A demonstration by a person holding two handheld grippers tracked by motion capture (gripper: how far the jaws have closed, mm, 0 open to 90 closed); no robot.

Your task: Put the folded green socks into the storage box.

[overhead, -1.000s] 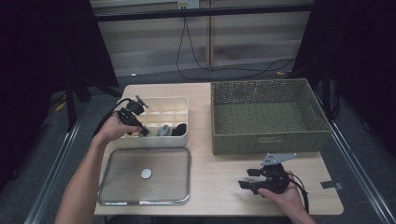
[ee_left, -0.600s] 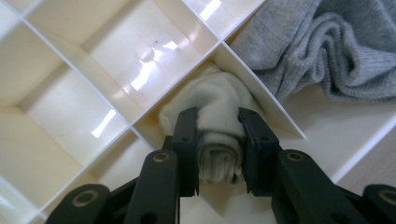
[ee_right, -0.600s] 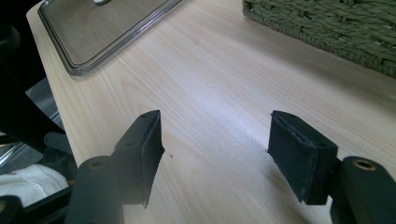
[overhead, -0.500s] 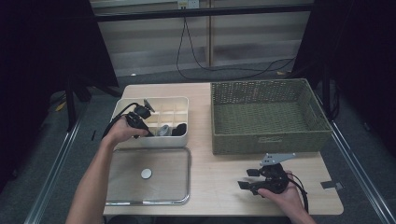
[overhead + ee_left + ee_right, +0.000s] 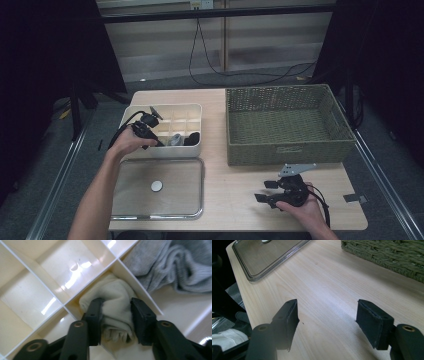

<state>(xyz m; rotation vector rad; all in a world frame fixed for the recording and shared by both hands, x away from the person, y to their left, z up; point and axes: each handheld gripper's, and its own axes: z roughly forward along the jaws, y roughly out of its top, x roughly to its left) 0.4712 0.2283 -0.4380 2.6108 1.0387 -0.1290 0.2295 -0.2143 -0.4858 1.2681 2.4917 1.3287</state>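
Dim surroundings, glare on white dividers (image 5: 75, 272)

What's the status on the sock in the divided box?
Left gripper jaws just opening around white sock in its compartment. Right gripper open over table. Nothing in the way.

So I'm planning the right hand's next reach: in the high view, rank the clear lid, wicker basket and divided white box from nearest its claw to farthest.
From the right claw:
1. Wicker basket, just beyond it.
2. Clear lid, to its left.
3. Divided white box, far left, beyond the lid.
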